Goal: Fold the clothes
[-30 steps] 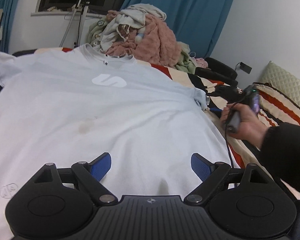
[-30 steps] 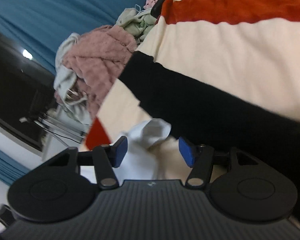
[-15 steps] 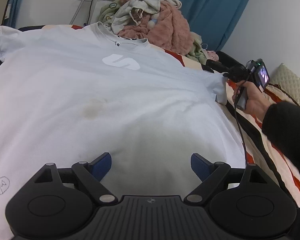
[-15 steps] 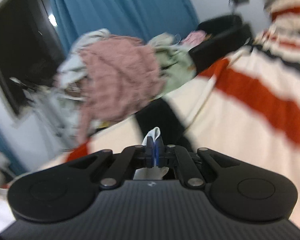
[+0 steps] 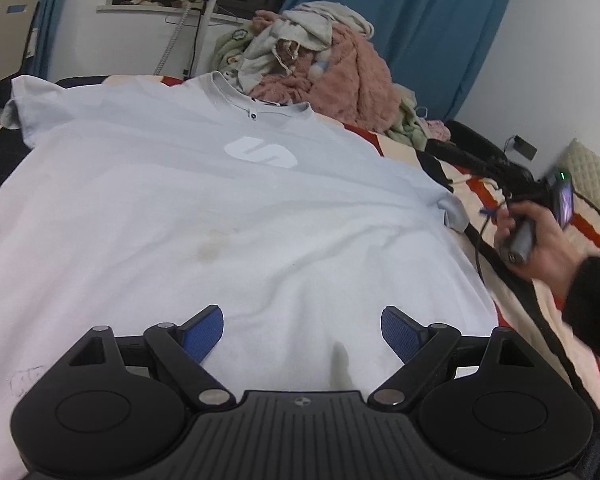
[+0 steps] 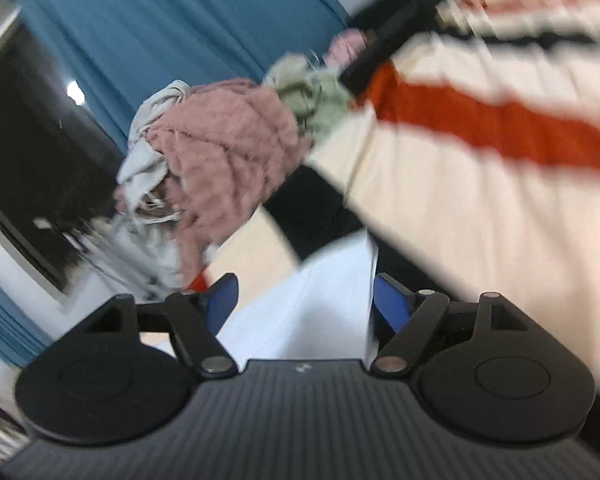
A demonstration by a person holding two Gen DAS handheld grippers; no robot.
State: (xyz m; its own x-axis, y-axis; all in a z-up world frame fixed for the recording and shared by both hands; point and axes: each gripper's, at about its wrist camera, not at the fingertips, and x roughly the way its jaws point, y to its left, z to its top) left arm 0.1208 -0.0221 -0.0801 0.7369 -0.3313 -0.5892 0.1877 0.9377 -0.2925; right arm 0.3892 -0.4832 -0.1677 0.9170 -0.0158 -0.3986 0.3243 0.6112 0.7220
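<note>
A pale blue T-shirt point(image 5: 220, 208) with a white logo lies face up and spread flat on the bed, collar at the far end. My left gripper point(image 5: 302, 320) hovers open over its near hem with nothing between the fingers. At the right edge of the left wrist view, a hand point(image 5: 540, 248) holds the other gripper just beyond the shirt's right sleeve point(image 5: 454, 212). In the right wrist view, my right gripper point(image 6: 304, 300) has its jaws opening. The white sleeve cloth point(image 6: 312, 320) lies loose between them, and the picture is blurred.
A pile of pink, grey and green clothes point(image 5: 320, 68) sits behind the collar, in front of blue curtains point(image 5: 420, 20). The bedspread point(image 6: 480, 200) is striped cream, red and black. A quilted pillow point(image 5: 592, 176) lies at the far right, and a chair point(image 5: 8, 32) stands at the far left.
My right gripper was shut on the sleeve's tip half a second ago and has since spread its jaws. The sleeve now lies flat beside the shirt. My left gripper has hardly moved.
</note>
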